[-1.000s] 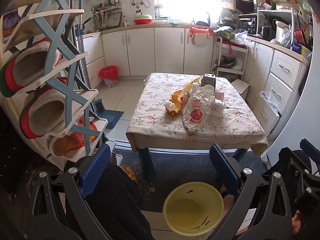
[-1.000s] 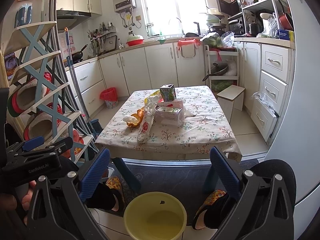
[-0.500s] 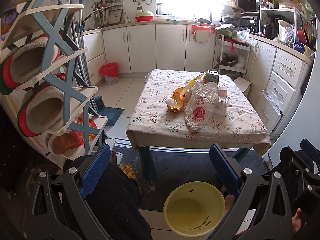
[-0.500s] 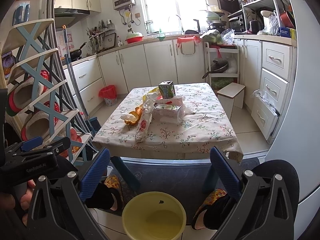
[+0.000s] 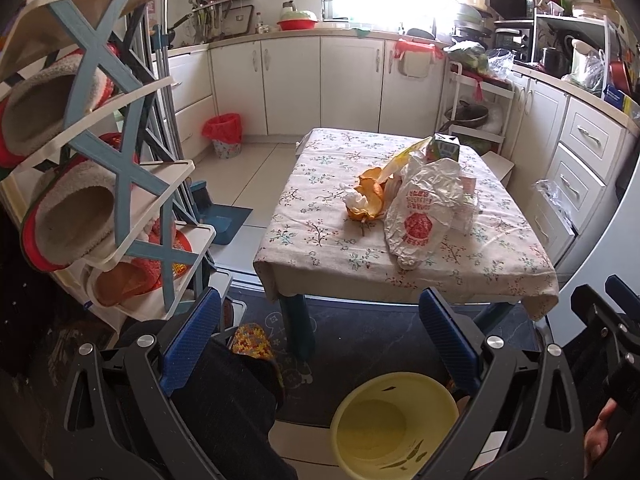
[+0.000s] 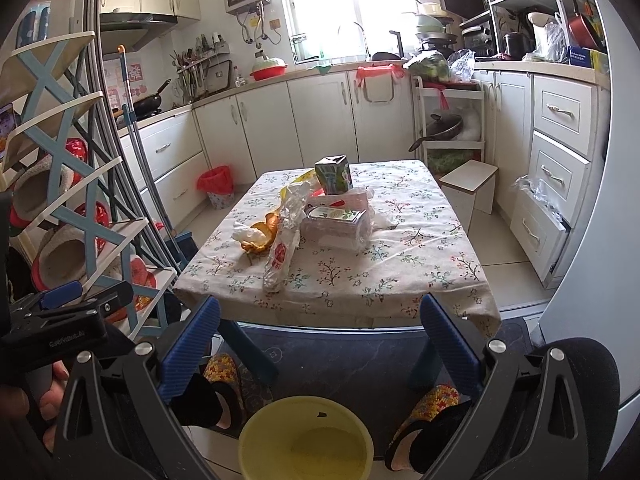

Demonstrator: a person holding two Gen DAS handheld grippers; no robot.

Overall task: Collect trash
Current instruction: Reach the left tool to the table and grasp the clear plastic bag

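The left claw (image 5: 320, 336) gapes wide and holds nothing, its blue ribbed fingers (image 5: 191, 342) framing the low bench with the floral cloth (image 5: 320, 236). On the bench, left to right, lie a crumpled white tissue (image 5: 354, 200) touching curled orange peel (image 5: 370, 200), then a crumpled clear plastic bag with red print (image 5: 420, 216), with a green drink carton (image 5: 444, 148) upright at its twelve o'clock. A round yellow plastic bin (image 5: 394, 426) stands on the floor at six o'clock. The right claw (image 6: 320, 336) is equally wide and empty, above that bin.
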